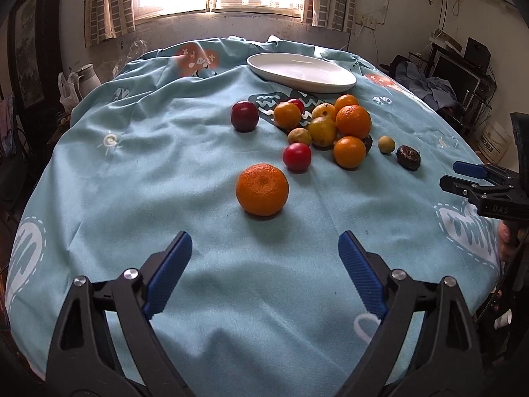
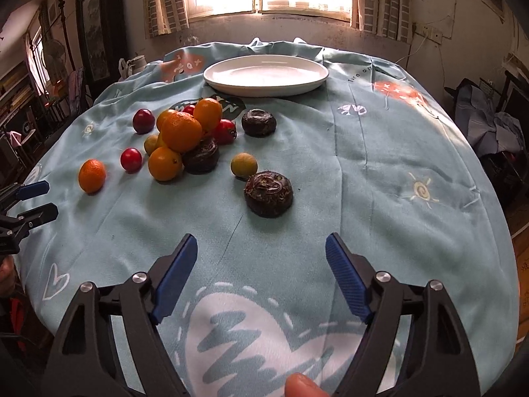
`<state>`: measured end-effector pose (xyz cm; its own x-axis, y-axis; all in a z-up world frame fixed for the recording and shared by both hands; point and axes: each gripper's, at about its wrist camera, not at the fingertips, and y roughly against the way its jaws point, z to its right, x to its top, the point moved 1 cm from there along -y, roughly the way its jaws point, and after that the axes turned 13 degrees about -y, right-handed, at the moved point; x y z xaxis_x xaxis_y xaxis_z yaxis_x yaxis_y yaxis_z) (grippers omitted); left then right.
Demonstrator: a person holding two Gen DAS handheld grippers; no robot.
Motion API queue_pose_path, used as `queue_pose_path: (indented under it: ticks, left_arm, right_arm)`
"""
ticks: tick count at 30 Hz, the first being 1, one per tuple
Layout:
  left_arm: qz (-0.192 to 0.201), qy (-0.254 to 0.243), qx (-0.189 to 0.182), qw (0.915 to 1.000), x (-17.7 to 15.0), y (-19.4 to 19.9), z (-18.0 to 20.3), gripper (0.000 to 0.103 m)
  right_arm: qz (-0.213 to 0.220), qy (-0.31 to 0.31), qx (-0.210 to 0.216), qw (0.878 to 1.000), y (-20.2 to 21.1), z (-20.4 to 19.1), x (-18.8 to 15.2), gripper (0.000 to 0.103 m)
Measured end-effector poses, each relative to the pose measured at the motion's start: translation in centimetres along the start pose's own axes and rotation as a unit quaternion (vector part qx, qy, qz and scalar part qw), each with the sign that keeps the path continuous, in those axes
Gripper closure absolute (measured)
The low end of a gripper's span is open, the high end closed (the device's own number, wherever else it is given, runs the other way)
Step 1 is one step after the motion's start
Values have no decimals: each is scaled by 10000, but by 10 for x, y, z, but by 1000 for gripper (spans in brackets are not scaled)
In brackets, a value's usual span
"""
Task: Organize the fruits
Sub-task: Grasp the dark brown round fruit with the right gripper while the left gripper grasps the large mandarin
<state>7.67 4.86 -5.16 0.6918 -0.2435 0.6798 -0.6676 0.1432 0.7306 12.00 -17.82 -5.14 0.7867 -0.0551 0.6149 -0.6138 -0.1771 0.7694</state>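
Note:
A lone orange (image 1: 262,189) lies on the blue cloth just ahead of my left gripper (image 1: 264,254), whose jaws stand open with nothing between them. Behind it sits a heap of oranges (image 1: 353,121), red plums (image 1: 297,156) and small yellow fruits (image 1: 322,130). An empty white oval plate (image 1: 301,72) stands at the far end. My right gripper (image 2: 261,258) is open over bare cloth; a dark brown bumpy fruit (image 2: 268,193) lies just ahead of it, with a yellow-green fruit (image 2: 244,164) behind. The same heap (image 2: 181,131) and plate (image 2: 266,74) appear in the right wrist view.
The table (image 2: 396,172) is covered by a light blue printed cloth that falls off at its rounded edges. A window with curtains lies beyond the plate. Furniture and clutter stand on both sides of the room. A fingertip (image 2: 302,385) shows at the bottom edge.

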Motion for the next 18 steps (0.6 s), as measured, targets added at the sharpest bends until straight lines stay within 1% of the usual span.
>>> queue_pose_path:
  ticks: [5, 8, 11, 15, 17, 18]
  left_arm:
    - [-220, -121, -103, 9996, 16, -27, -9, 17]
    - [-309, -164, -179, 9992, 24, -40, -14, 18]
    - [-360, -217, -224, 9989, 31, -50, -16, 19]
    - [-434, -248, -305, 9983, 37, -61, -16, 23]
    - [-471, -275, -357, 9979, 37, -65, -16, 27]
    - [-488, -273, -412, 9976, 38, -67, -16, 31]
  right_arm:
    - [-304, 197, -19, 9993, -32, -2, 21, 26]
    - [-425, 188, -102, 9989, -45, 0, 27, 27]
    - [-503, 176, -69, 9986, -52, 3, 30, 28]
    - [-537, 163, -55, 9984, -56, 5, 32, 35]
    - [-545, 132, -36, 9984, -57, 7, 33, 37]
    - [-552, 117, -35, 9984, -58, 8, 34, 40]
